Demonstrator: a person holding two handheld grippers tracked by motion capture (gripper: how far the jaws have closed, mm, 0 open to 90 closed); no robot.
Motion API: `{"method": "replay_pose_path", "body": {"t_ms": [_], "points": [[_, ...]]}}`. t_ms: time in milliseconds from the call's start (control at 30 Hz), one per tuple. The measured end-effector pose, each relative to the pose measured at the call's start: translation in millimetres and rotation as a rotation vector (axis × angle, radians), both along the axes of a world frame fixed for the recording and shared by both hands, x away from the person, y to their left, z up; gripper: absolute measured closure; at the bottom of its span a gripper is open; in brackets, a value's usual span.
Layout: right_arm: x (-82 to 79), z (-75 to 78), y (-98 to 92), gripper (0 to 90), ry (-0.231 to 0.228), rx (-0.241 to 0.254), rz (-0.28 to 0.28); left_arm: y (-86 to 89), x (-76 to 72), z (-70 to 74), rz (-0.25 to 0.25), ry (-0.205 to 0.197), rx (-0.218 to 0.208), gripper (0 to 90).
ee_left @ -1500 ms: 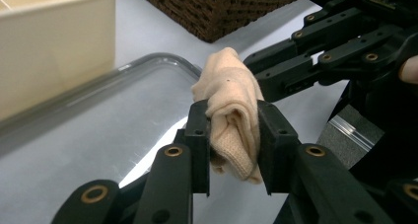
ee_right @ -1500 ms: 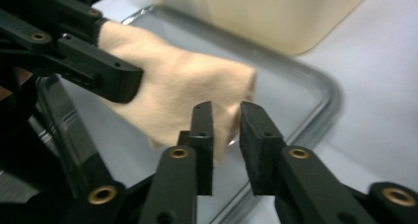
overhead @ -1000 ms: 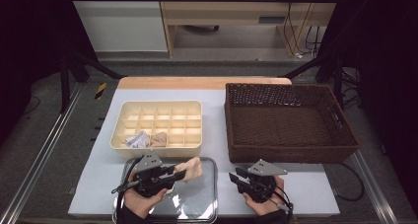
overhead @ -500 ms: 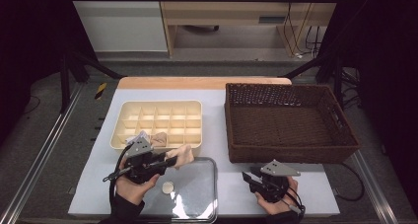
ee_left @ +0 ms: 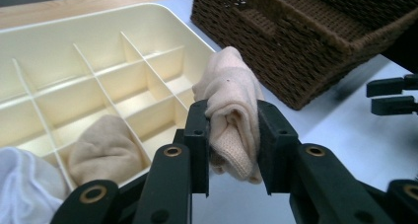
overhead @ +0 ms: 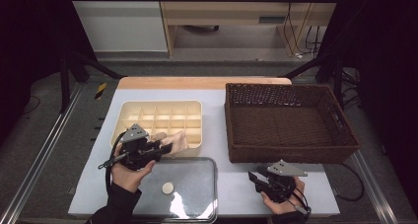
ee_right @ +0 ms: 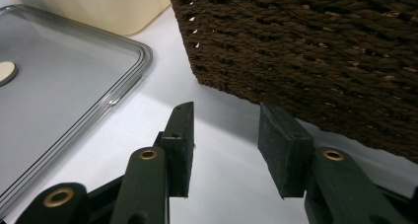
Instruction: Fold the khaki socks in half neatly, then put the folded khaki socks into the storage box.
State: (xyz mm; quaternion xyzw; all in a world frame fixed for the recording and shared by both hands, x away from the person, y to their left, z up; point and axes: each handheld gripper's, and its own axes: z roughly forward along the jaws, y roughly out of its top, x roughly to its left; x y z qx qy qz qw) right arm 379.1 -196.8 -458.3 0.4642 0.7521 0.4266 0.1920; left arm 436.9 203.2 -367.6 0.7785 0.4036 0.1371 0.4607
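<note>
In the left gripper view I have my left gripper [ee_left: 231,140] clamped on a soft, pale beige rolled knit sock [ee_left: 231,110], its ribbed fabric bulging above and below the two black pads. In the high view that sock [overhead: 176,141] sits left of centre, over the near right edge of the cream plastic divided organiser tray [overhead: 129,114]. The tray's thin walls form square cells; in the lower left of the left gripper view one cell holds a tan bundled sock [ee_left: 104,152] and a white cloth bundle [ee_left: 24,187] lies beside it.

My right gripper [ee_right: 226,145] shows lower centre in its own view, its jaws just having been opening, moderately apart with bare white tabletop [ee_right: 224,194] between them. Close above it rises the coarse wall of the dark brown woven wicker basket [ee_right: 315,46], rectangular and deep in the high view's right half. At the bottom centre of the high view lies a smooth grey rounded-corner metal tray [overhead: 197,184] with a small cream round disc [overhead: 168,187] on it.
</note>
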Motion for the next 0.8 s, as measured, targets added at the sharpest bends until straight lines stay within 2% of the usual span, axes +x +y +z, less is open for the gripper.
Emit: {"method": "replay_pose_path", "body": {"t_ms": [367, 800], "points": [[0.2, -0.1, -1.8, 58.0, 0.006, 0.000, -0.001, 7.9, 22.6, 9.2, 0.057, 0.026, 0.027, 68.9], [1.8, -2.5, -1.6, 57.7, 0.020, -0.006, 0.005, 2.9, 40.9, -1.6, 0.064, 0.066, 0.073, 69.0]]}}
